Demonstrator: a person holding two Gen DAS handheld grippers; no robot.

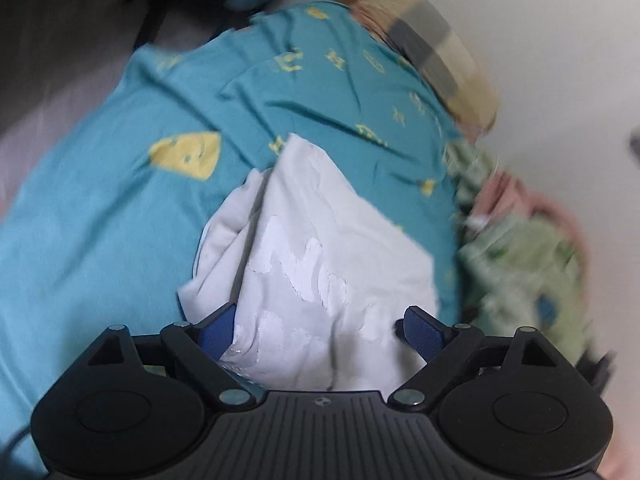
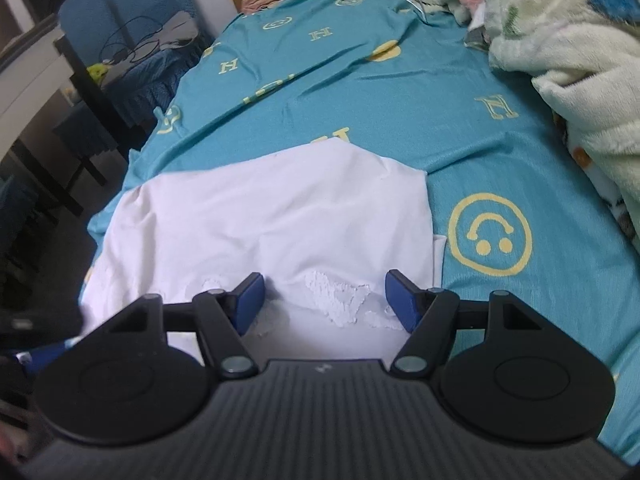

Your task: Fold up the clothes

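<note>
My left gripper (image 1: 320,330) stands wide open, its pads either side of the white garment (image 1: 320,240) without pinching it; the cloth runs forward from between my fingers across the teal bedsheet (image 1: 100,220), one flap already laid over itself along a crease left of centre. My right gripper (image 2: 325,300) is open too, empty, poised over the near edge of the same white garment (image 2: 280,216), which spreads ahead of my fingertips. To the right of them lies a fleecy blanket (image 2: 580,80). I judge the fold partly made: sides seem tucked in, the lengthwise halving remains.
</note>
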